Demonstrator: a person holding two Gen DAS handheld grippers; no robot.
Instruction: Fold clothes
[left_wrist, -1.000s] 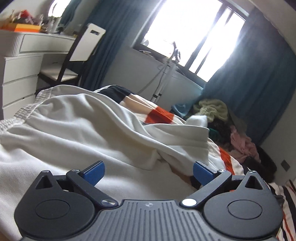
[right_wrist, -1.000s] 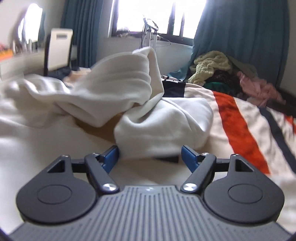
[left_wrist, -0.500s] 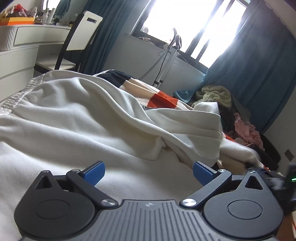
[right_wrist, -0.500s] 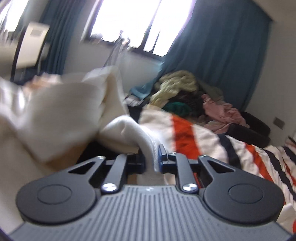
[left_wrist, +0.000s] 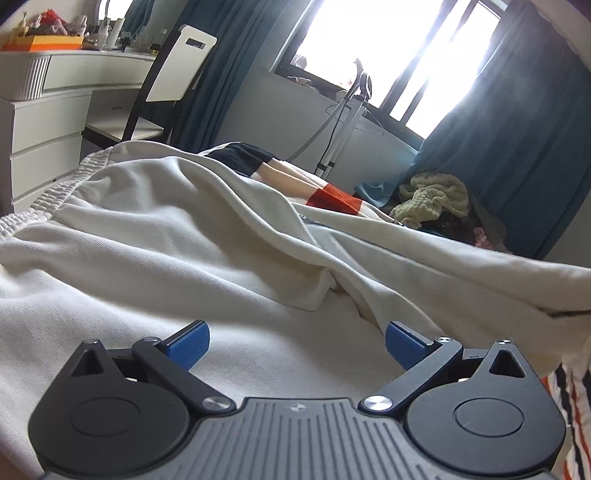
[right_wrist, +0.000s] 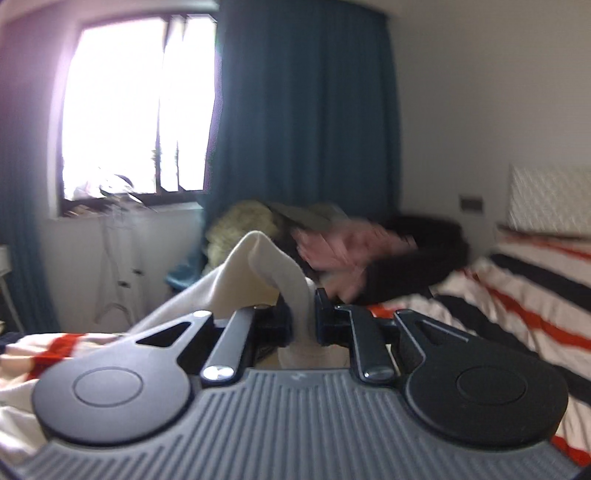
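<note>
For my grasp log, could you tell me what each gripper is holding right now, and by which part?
The right gripper is shut on a bunched fold of the cream garment; which part cannot be told. The left gripper is open, holding nothing.

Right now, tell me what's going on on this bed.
A person is folding clothes with a handheld gripper in each hand. The right gripper is shut on a bunched part of a cream garment, holding it up off the striped bedding. The left gripper is open, low over the rest of that garment, which lies rumpled and unfolded across the bed. A pile of other clothes waits by the curtain.
</note>
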